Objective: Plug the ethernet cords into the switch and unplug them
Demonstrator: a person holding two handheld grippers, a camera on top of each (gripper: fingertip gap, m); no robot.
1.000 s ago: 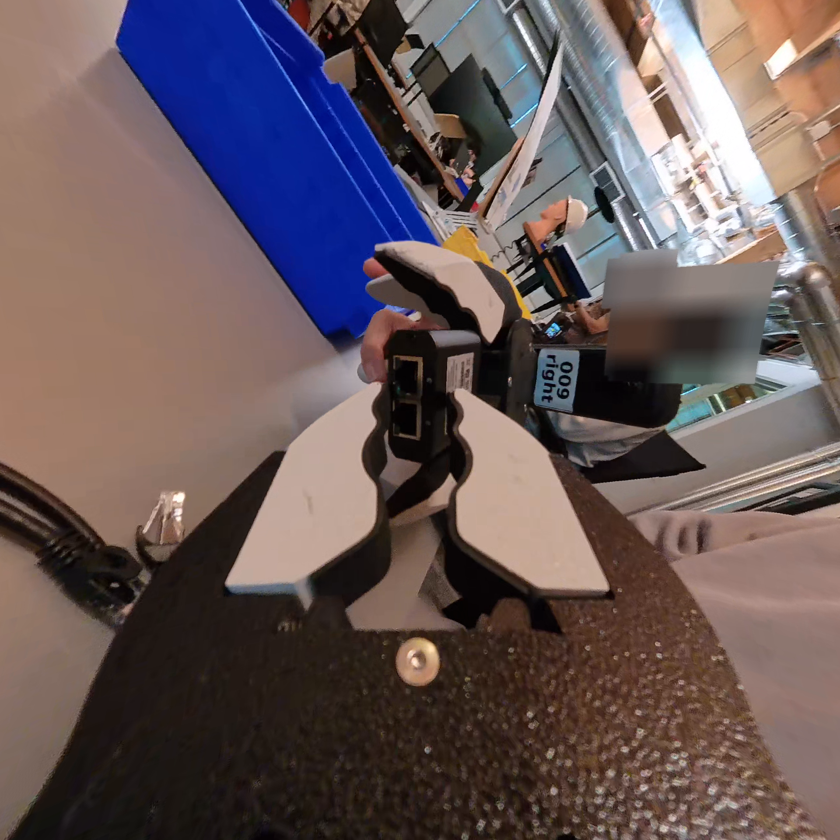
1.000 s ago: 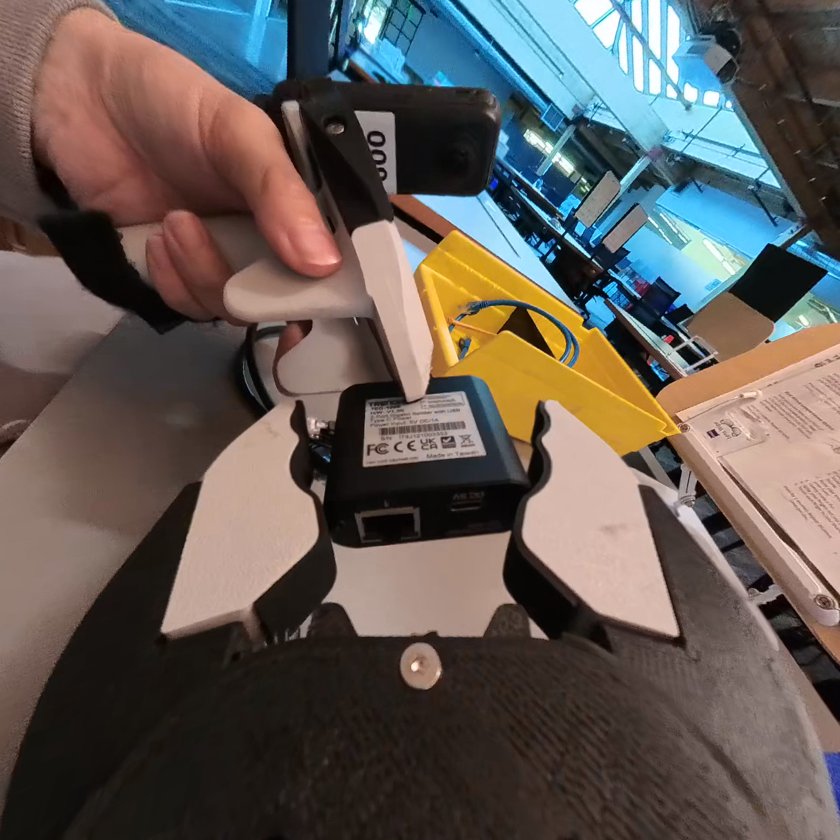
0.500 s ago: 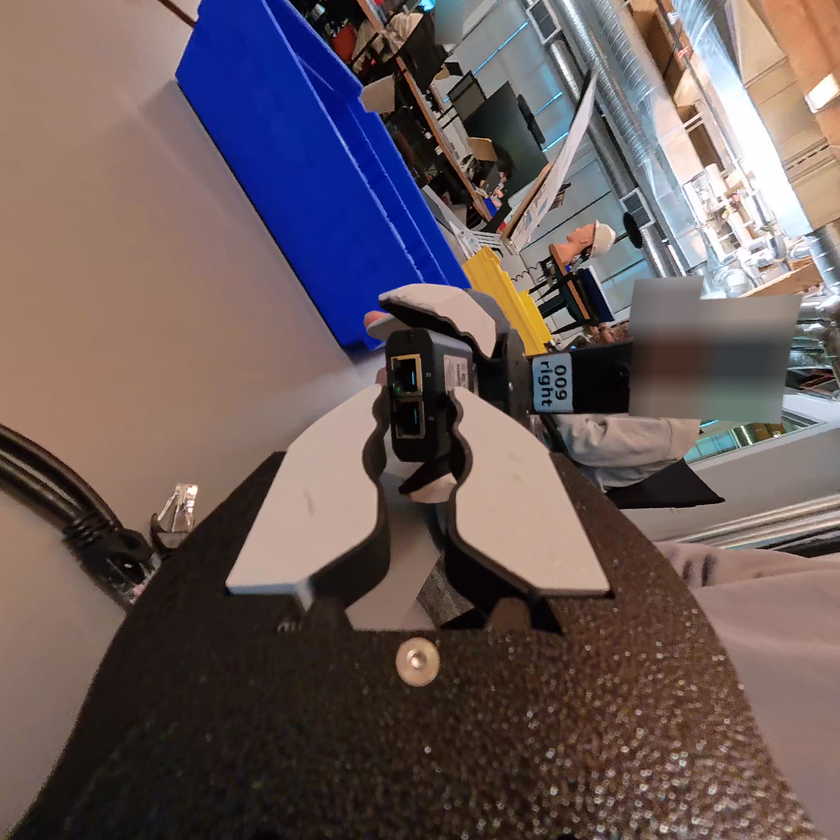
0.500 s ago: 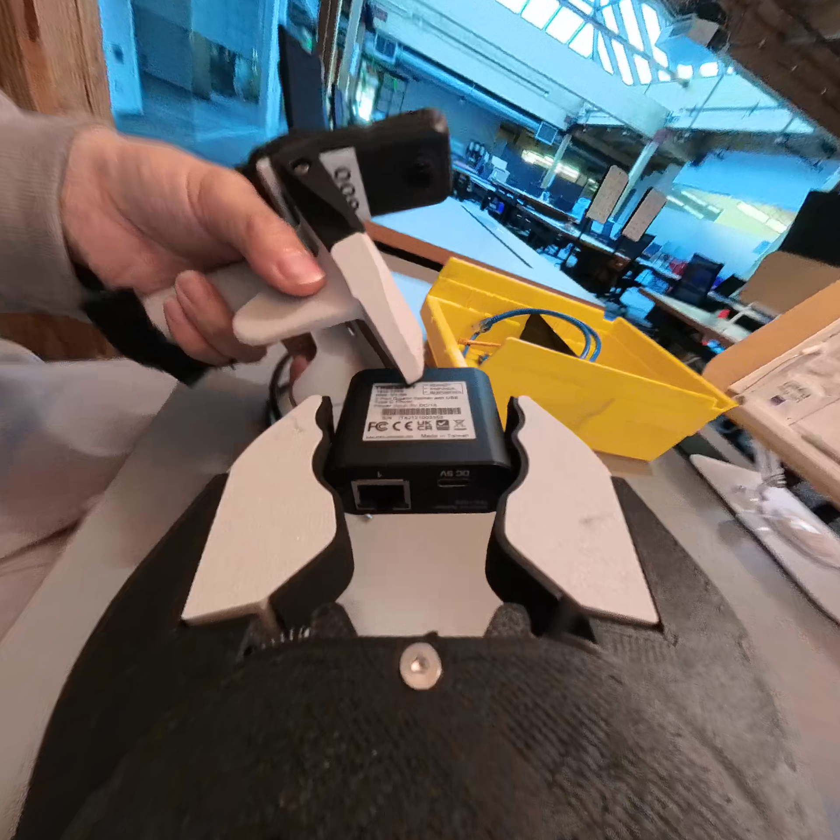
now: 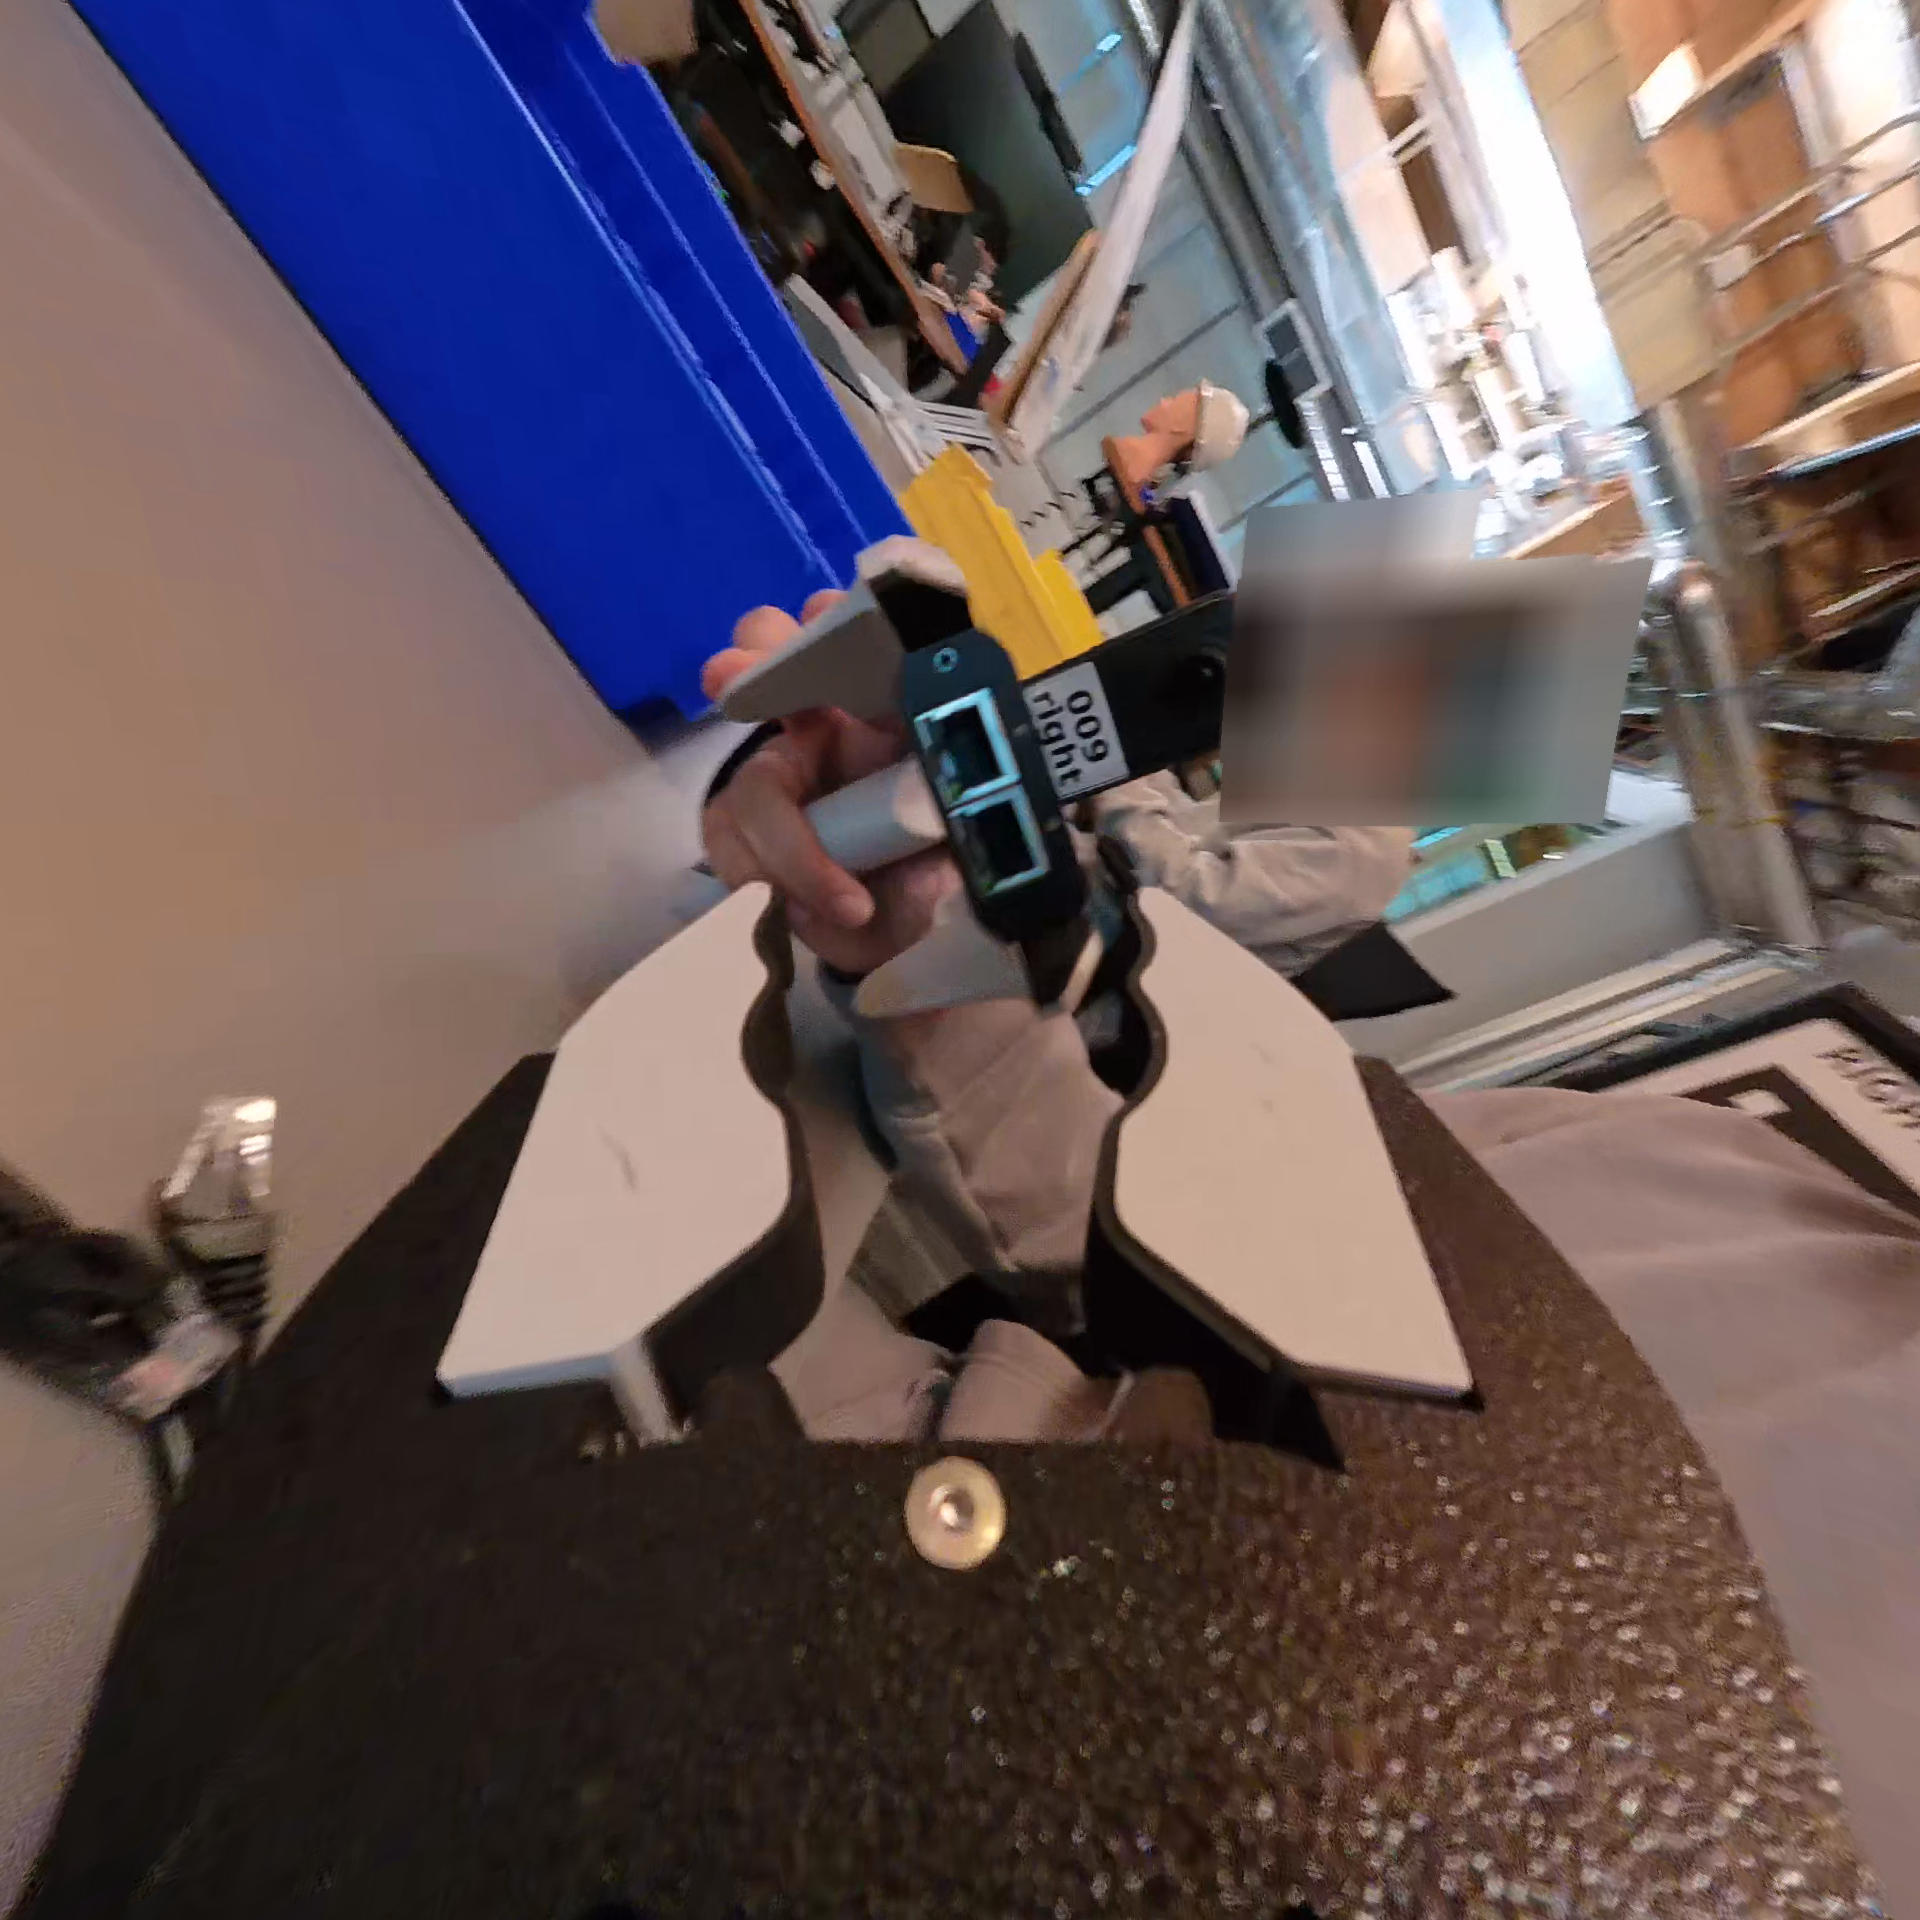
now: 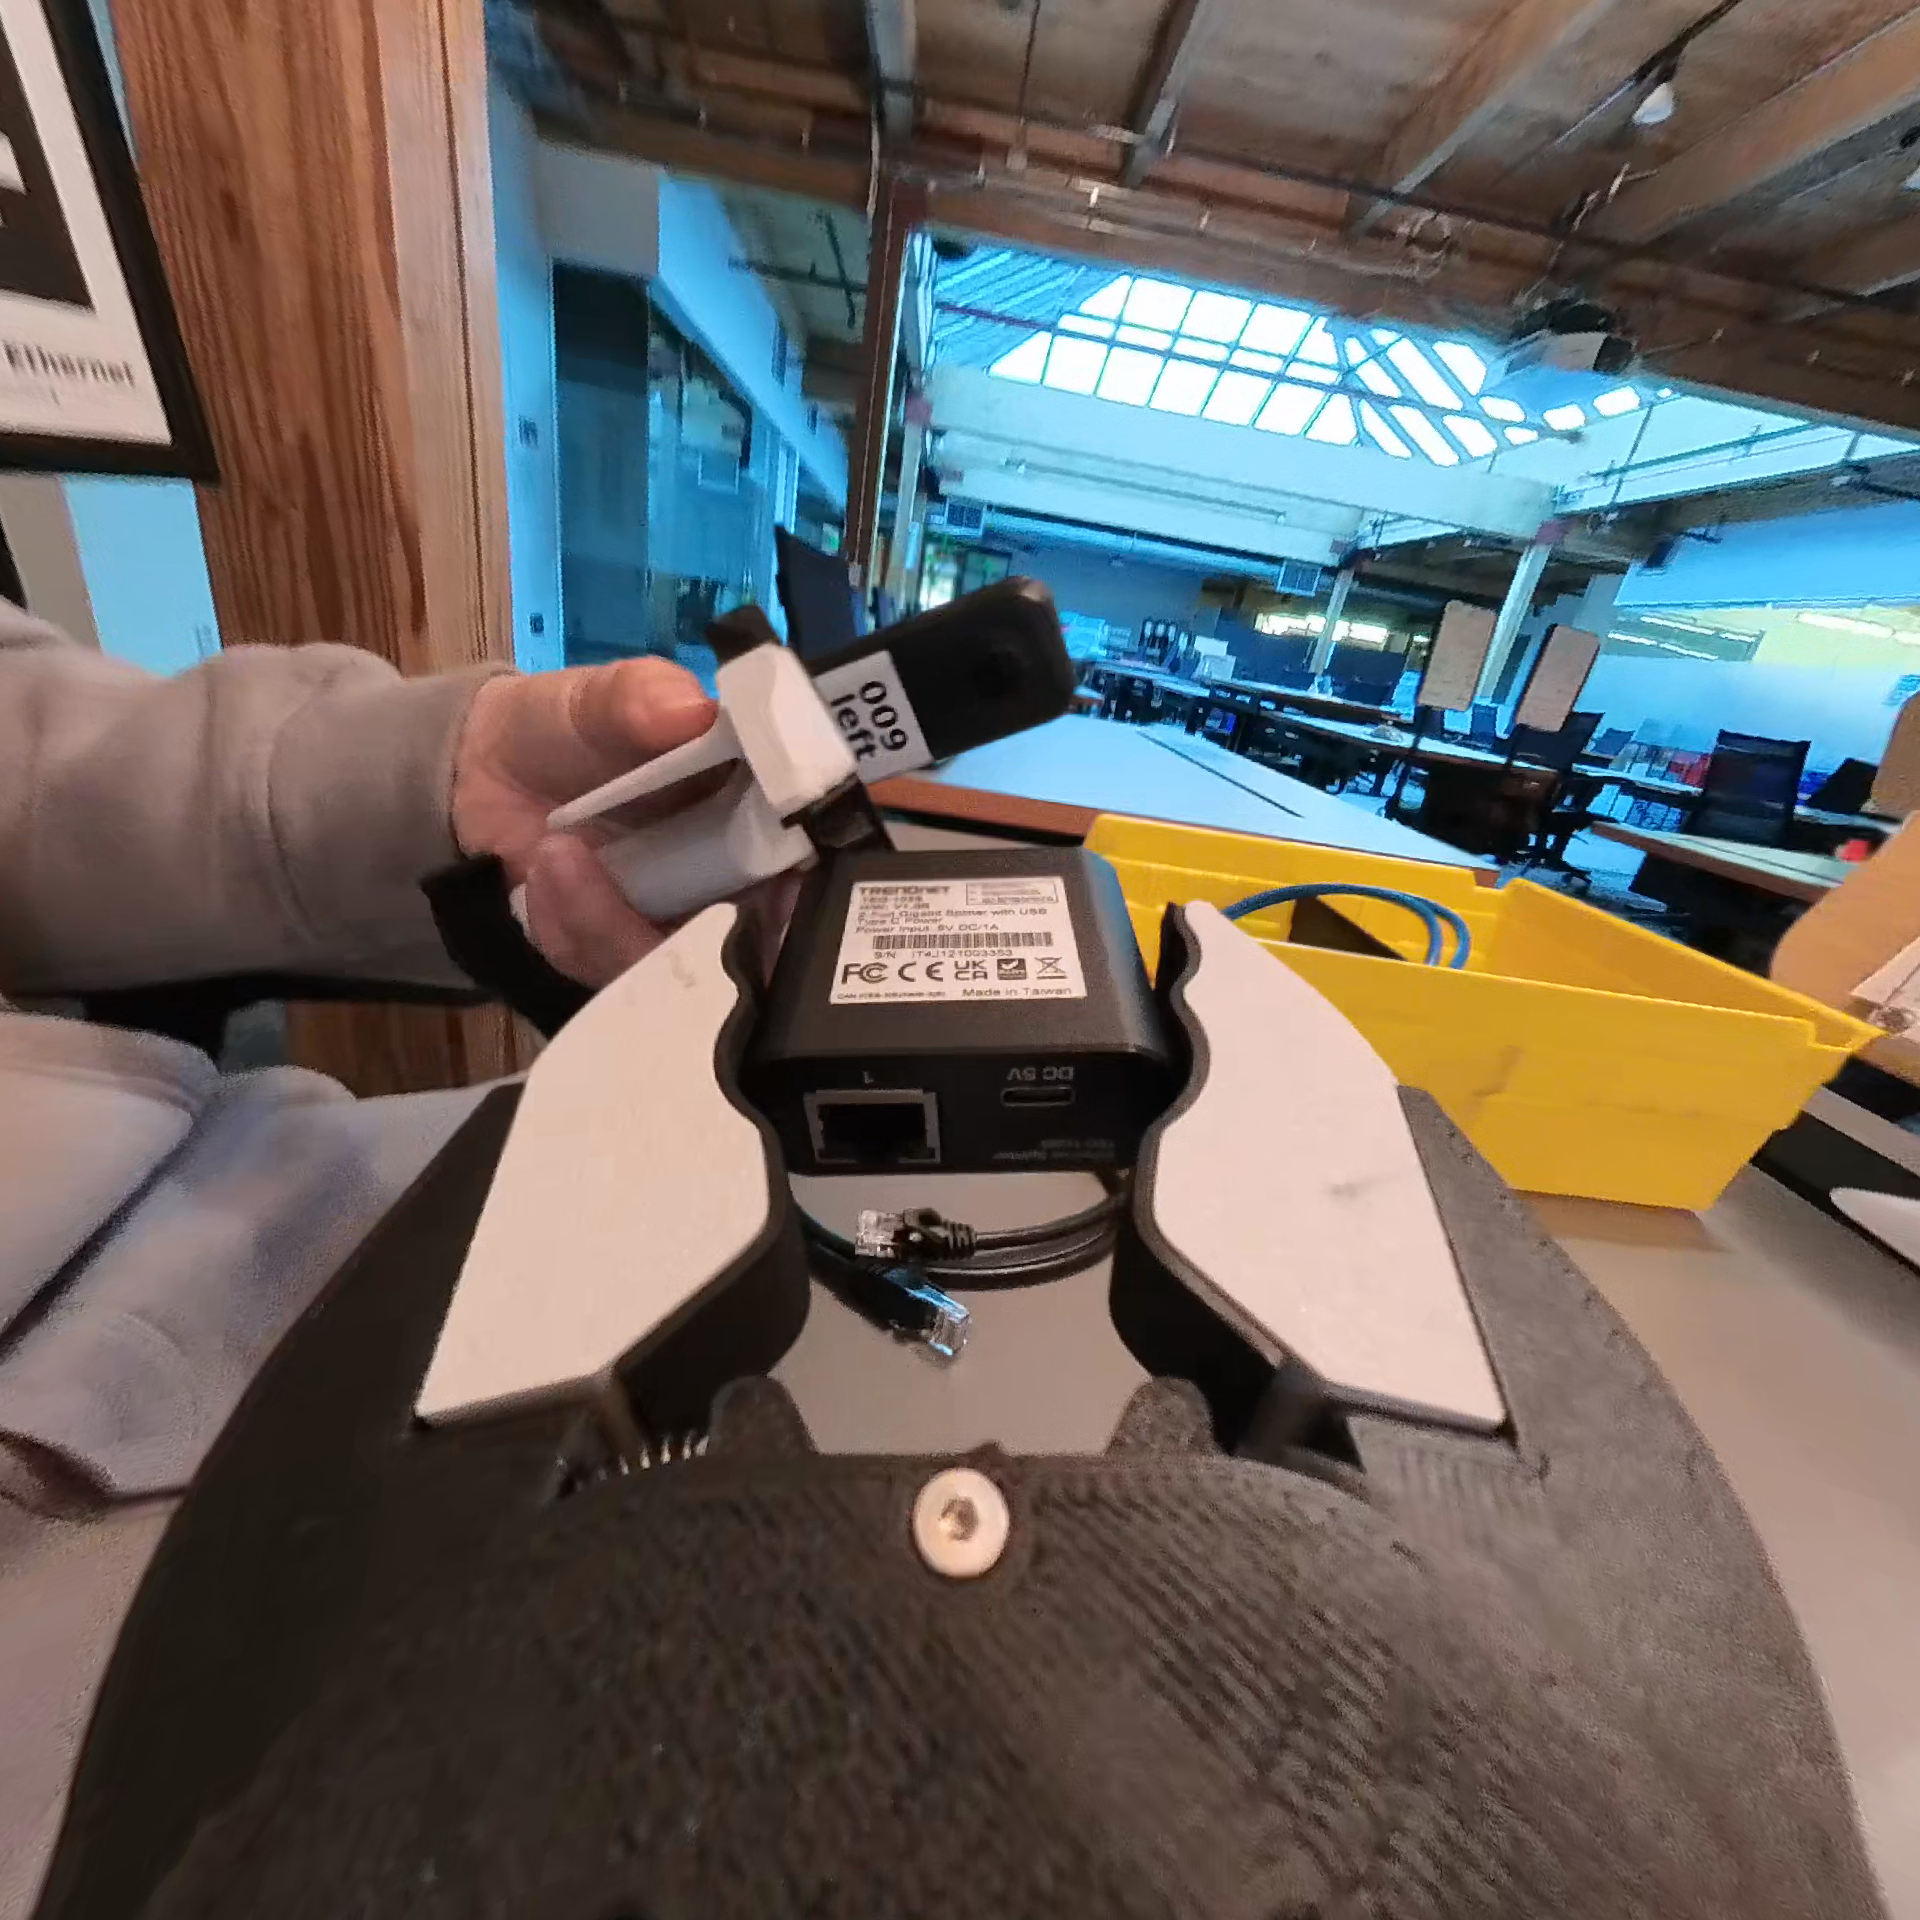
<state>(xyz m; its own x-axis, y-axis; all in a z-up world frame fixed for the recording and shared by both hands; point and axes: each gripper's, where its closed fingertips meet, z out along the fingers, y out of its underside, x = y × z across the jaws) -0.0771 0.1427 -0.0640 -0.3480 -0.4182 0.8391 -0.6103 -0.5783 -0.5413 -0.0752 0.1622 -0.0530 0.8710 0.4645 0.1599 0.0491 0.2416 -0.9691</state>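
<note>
The black switch has a white label on top, and one port and a power socket face me. My right gripper is shut on its two sides and holds it in the air above the table. In the left wrist view the switch shows its two-port end. My left gripper is open and empty, just short of that end. Its white fingers show behind the switch. Two black ethernet cord ends with clear plugs lie on the table under the switch. One plug shows at lower left.
A yellow bin holding a blue cable stands to the right of the switch on the grey table. A blue bin stands farther back. A wooden post and a framed sign are at the left. Both grippers' tips are close together, under 4 cm apart.
My left gripper has opened, let go of the switch and drawn back. My right gripper has shut on the switch and lifted it, so the cord ends show underneath.
</note>
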